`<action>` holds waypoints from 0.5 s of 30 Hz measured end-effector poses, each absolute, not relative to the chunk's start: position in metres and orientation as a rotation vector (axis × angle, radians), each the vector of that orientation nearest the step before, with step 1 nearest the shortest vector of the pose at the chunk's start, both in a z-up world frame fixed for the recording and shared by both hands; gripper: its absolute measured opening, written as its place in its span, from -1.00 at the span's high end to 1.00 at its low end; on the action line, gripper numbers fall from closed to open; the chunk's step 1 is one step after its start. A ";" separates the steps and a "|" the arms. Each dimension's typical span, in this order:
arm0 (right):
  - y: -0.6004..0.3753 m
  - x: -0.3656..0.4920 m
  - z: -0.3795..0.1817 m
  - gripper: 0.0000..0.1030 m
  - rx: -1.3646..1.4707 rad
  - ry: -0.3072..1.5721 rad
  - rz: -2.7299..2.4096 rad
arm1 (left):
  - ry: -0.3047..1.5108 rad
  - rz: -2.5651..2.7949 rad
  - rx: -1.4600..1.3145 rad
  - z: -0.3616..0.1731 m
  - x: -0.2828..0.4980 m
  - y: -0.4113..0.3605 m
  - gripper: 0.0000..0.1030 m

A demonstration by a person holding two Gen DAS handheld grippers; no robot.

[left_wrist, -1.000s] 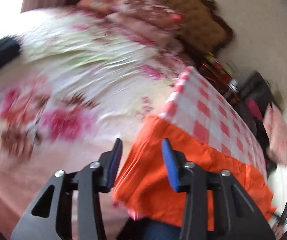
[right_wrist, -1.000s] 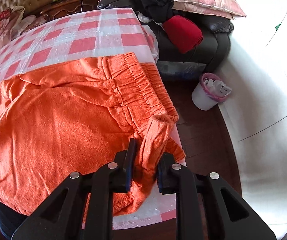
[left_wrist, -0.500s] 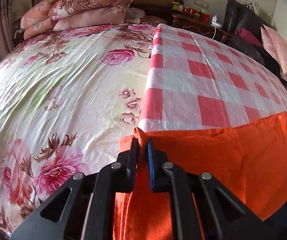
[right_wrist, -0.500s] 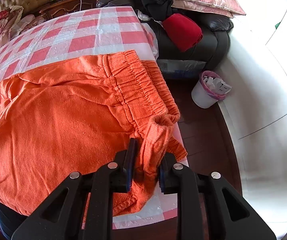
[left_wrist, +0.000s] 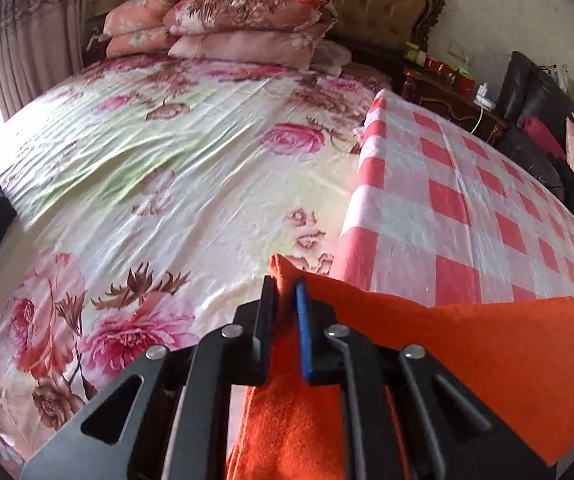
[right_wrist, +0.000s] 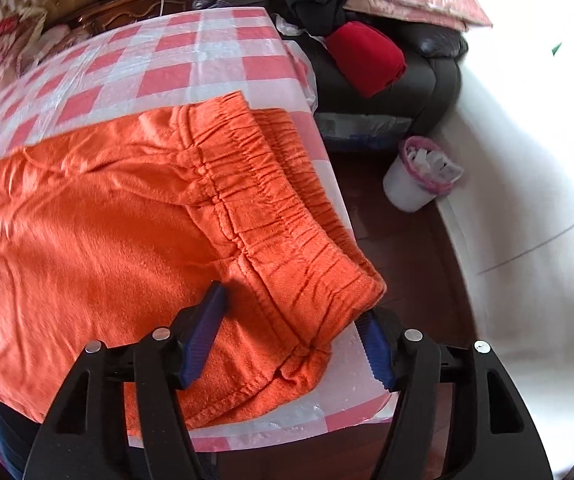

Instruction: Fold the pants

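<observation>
Left wrist view: left gripper [left_wrist: 287, 284] jaws narrow, just eased slightly apart, orange pants [left_wrist: 467, 344] hem fold pinched between pads, at near-left edge of checkered cloth [left_wrist: 447, 208], beside floral bed [left_wrist: 167, 184].

Right wrist view: right gripper [right_wrist: 293, 320] jaws just opened wide, straddling waistband corner without pressing; pants flat on cloth, near right edge. Bin [right_wrist: 419, 180] on floor, right.

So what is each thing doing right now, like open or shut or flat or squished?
left gripper: shut on a pinch of the orange pants.
right gripper: open, jaws just widened, waistband corner lying loose between them.
orange pants: spread on the checked cloth, waistband bunched.
bin: upright, lined, holding paper.
folded quilts: stacked.
</observation>
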State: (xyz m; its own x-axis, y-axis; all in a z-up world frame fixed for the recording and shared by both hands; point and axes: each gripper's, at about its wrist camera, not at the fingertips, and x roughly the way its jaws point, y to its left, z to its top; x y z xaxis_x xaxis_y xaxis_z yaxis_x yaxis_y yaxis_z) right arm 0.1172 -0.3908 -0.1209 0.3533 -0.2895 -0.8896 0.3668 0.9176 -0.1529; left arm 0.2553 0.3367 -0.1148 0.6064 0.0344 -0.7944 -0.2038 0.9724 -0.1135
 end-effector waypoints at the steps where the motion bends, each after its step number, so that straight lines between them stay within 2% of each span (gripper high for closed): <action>1: -0.392 0.117 -0.121 -0.21 0.089 1.134 -0.426 | 0.934 0.149 -0.195 -0.120 0.258 0.337 0.57; 2: -0.394 0.117 -0.120 -0.21 0.102 1.135 -0.425 | 0.937 0.176 -0.180 -0.122 0.257 0.338 0.57; 4: -0.396 0.116 -0.120 -0.28 0.111 1.133 -0.428 | 0.917 0.198 -0.225 -0.119 0.249 0.347 0.32; 5: -0.398 0.115 -0.121 -0.32 0.113 1.130 -0.433 | 0.901 0.205 -0.263 -0.116 0.243 0.354 0.26; 10: -0.403 0.109 -0.124 -0.39 0.152 1.098 -0.427 | 0.800 0.255 -0.574 -0.107 0.172 0.411 0.12; 15: -0.403 0.109 -0.124 -0.37 0.159 1.092 -0.421 | 0.813 0.156 -0.895 -0.156 0.093 0.418 0.07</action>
